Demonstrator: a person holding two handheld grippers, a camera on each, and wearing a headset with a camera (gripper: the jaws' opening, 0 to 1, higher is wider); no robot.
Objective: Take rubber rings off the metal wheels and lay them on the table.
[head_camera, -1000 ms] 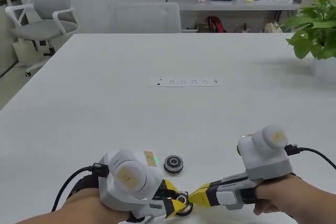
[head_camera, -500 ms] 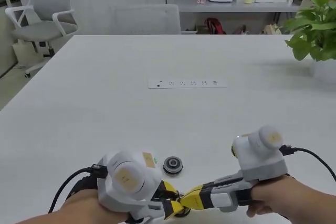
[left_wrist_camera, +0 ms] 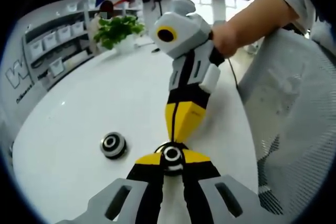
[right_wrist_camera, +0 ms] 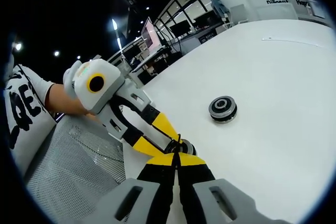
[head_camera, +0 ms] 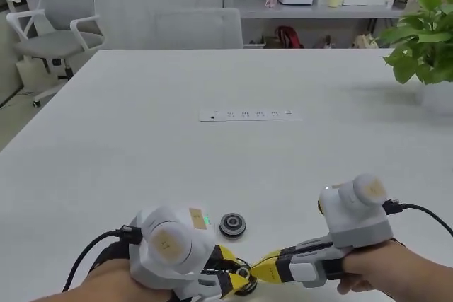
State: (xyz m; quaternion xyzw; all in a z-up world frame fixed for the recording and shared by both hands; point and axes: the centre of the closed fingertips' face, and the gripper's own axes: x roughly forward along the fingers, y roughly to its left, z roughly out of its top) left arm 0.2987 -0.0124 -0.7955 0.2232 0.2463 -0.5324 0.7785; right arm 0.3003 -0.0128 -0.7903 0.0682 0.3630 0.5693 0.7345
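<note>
Two wheels here: my left tool (left_wrist_camera: 171,160) clamps one wheel (left_wrist_camera: 172,153) near the table (head_camera: 212,160) edge, my right tool (right_wrist_camera: 177,157) nipped narrow at its rubber ring (left_wrist_camera: 164,150); the second wheel (head_camera: 232,224) lies just beside. A skewed pull might flick the ring off this smooth white top, toward the office chair (head_camera: 60,26)

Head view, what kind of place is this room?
Probably an office meeting room: a long white table with a built-in power strip, a swivel chair, and a potted plant.

Table (head_camera: 297,167) open ahead; loose wheel (head_camera: 233,224) near, plant (head_camera: 423,37) seemingly far right.
</note>
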